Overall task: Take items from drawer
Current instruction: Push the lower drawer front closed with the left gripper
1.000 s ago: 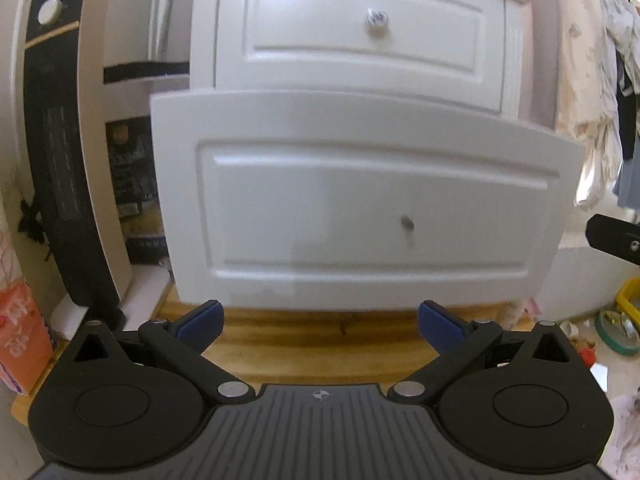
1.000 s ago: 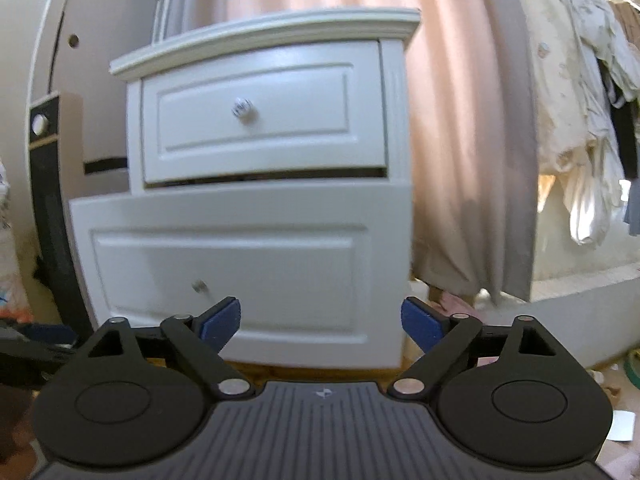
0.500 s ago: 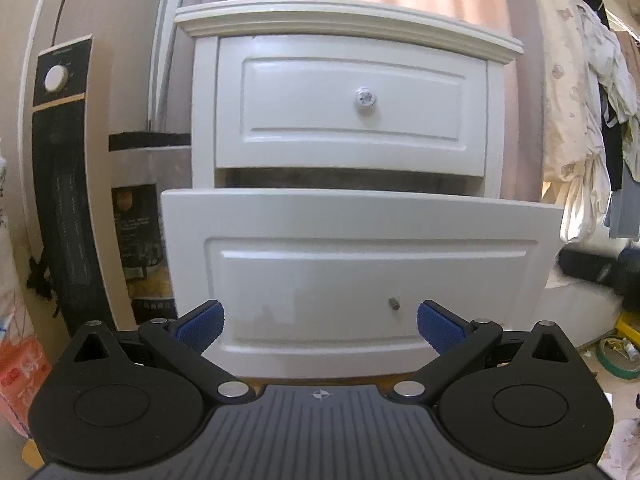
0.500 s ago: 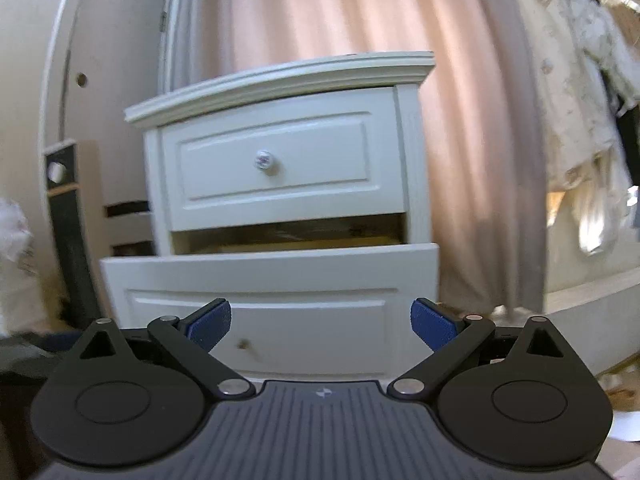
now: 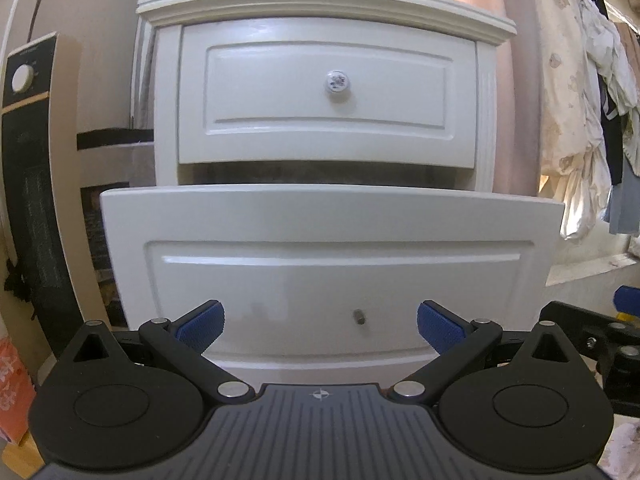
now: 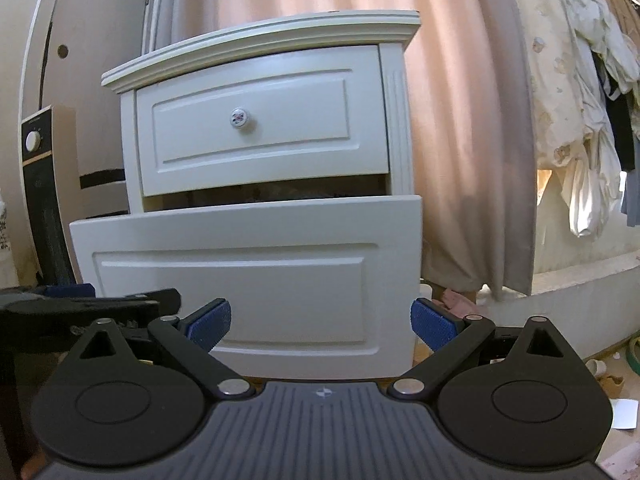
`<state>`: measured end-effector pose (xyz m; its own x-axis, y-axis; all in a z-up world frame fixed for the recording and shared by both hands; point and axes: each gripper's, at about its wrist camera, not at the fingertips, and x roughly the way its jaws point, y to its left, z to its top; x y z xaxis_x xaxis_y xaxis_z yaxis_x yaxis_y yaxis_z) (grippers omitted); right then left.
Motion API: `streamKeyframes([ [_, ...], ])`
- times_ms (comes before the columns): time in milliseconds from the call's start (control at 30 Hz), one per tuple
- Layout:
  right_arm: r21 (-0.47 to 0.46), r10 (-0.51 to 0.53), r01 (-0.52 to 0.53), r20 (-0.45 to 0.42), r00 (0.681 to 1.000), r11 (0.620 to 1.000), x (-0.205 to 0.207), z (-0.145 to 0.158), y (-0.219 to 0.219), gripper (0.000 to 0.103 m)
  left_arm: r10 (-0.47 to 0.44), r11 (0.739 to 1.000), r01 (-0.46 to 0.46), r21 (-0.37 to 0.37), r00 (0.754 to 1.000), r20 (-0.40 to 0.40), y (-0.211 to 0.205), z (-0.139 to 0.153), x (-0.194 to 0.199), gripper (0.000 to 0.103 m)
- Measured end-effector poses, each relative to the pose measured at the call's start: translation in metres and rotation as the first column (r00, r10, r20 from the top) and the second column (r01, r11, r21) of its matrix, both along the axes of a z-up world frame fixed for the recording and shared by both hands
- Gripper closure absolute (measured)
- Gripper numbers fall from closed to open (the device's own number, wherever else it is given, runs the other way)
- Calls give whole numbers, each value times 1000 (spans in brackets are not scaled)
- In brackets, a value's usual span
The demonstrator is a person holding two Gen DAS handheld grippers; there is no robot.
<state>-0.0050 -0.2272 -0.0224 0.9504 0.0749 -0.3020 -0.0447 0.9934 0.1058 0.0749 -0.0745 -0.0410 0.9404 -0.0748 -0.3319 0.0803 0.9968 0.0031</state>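
A white nightstand (image 5: 328, 8) stands ahead. Its lower drawer (image 5: 332, 264) is pulled out, and a bare screw stub (image 5: 359, 316) sits where a knob would be. The upper drawer (image 5: 328, 92) is closed, with a round white knob (image 5: 338, 81). The lower drawer's contents are hidden behind its front panel; only a dark gap shows above it. My left gripper (image 5: 320, 326) is open and empty, low in front of the drawer front. My right gripper (image 6: 322, 324) is open and empty, to the right, facing the same drawer (image 6: 248, 272). The left gripper also shows in the right wrist view (image 6: 80, 304).
A tall black and cream heater (image 5: 32, 184) stands left of the nightstand. A pink curtain (image 6: 460, 120) hangs behind, and clothes (image 6: 580, 100) hang at right. Small clutter and tape rolls (image 6: 634, 354) lie on the floor at right. An orange bag (image 5: 12, 392) is at lower left.
Both grippers have risen and pulled back from the nightstand, so the top drawer and the gap above the open lower drawer have come into view. Both stay open.
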Motion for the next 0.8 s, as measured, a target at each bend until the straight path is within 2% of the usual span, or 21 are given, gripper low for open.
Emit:
streamKeyframes([
  [167, -7, 16, -16, 14, 1000, 1000, 2, 0, -7, 0, -2, 1000, 2, -7, 999, -32, -15, -8, 13, 0],
  [500, 12, 36, -37, 37, 999, 999, 3, -6, -33, 0, 73, 995, -71, 72, 997, -27, -40, -19, 35, 0],
  [700, 22, 46, -48, 46, 998, 999, 5, -9, -43, 0, 97, 994, -94, 55, 993, -59, -41, -23, 53, 0],
  [800, 35, 50, -51, 45, 998, 998, 8, -10, -48, 0, 98, 993, -95, 63, 994, -49, -43, -24, 56, 0],
])
